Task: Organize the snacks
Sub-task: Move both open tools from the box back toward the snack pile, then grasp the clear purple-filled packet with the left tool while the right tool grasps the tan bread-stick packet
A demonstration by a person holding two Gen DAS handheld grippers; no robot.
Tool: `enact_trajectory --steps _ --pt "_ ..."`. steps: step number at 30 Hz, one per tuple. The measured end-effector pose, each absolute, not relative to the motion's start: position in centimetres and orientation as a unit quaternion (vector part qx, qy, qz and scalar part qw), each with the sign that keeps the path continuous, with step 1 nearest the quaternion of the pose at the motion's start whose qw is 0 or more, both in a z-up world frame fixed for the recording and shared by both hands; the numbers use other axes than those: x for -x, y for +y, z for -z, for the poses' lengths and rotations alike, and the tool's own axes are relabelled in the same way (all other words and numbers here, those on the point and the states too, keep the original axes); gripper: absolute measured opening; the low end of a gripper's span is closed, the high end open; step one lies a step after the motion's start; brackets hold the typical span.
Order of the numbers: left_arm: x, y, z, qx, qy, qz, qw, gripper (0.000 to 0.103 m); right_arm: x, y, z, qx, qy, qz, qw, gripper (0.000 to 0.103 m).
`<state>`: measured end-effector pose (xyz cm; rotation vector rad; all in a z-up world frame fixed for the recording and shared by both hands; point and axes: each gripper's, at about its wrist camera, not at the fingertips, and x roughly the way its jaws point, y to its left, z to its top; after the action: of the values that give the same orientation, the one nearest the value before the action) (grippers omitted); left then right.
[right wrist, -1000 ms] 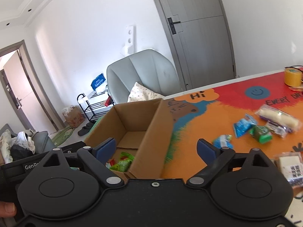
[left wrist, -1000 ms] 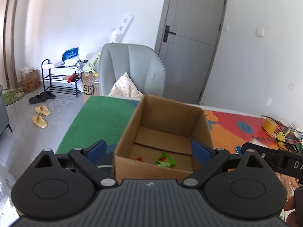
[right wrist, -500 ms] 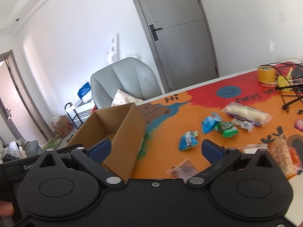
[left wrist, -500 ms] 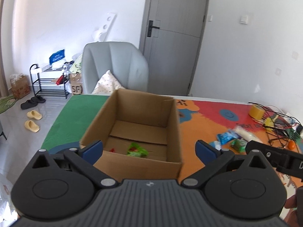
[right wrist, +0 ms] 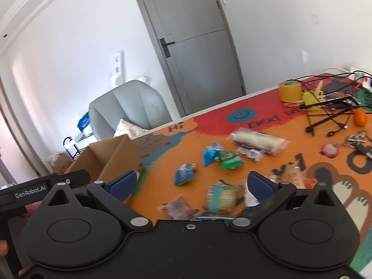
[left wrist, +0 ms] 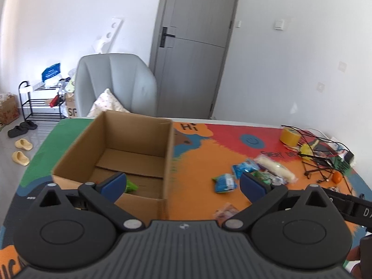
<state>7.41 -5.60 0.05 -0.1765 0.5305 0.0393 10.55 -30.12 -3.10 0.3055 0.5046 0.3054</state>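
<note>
Orange, red and green, the printed table mat (left wrist: 200,153) fills the lower half of both views. On it, at about ten o'clock in the left wrist view, stands the open cardboard box (left wrist: 111,148), upright, with a green packet (left wrist: 131,186) lying on its floor near the front wall. Behind the box sits a grey armchair (left wrist: 116,81) with a patterned cushion (left wrist: 105,103), and a grey door (left wrist: 195,46) at twelve o'clock.

The left gripper (left wrist: 182,183) hangs above the box's right front corner, jaws wide apart and holding nothing. The right gripper (right wrist: 189,182) hovers over the loose snacks, jaws likewise spread and empty.

The snacks lie on the orange area, well apart from the box: a long white roll (right wrist: 257,140) at one o'clock in the right wrist view, a blurred cracker pack (right wrist: 220,197) between the fingers, a green packet (right wrist: 229,159) touching a blue packet (right wrist: 210,152), and another blue packet (right wrist: 184,174) at eleven o'clock.

A yellow tape roll (right wrist: 289,90) and tangled black cables (right wrist: 330,114) occupy two o'clock.
</note>
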Motion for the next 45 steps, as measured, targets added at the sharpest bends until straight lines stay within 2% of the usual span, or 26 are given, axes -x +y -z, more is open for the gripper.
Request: enact_trajectory --steps 22,25,27,29,36,40,45 --pt "-10.1 -11.8 3.4 0.063 0.295 0.043 0.952 0.101 -11.8 -36.4 7.1 -0.158 0.266 -0.079 0.948 0.102" --pt "-10.7 -12.3 4.1 0.059 0.300 0.047 0.951 0.099 -12.3 -37.0 7.9 -0.163 0.270 -0.071 0.946 0.095" --pt "-11.1 -12.6 4.6 0.057 0.305 0.046 0.949 0.098 -12.7 -37.3 8.3 -0.165 0.273 -0.065 0.945 0.087" --pt "-11.6 -12.9 5.1 0.055 0.309 0.045 0.948 0.093 -13.1 -37.5 8.8 -0.167 0.278 -0.065 0.944 0.079" --pt "-13.1 -13.4 7.1 0.053 0.331 0.044 0.941 0.078 -14.6 -38.0 10.3 -0.174 0.299 -0.062 0.936 0.063" --pt "-13.9 -13.6 8.1 0.054 0.341 0.043 0.937 0.069 -15.3 -38.1 11.0 -0.176 0.307 -0.065 0.933 0.057" --pt "-14.8 -13.6 9.4 0.055 0.357 0.037 0.932 0.067 -16.0 -38.0 11.7 -0.180 0.317 -0.070 0.929 0.051"
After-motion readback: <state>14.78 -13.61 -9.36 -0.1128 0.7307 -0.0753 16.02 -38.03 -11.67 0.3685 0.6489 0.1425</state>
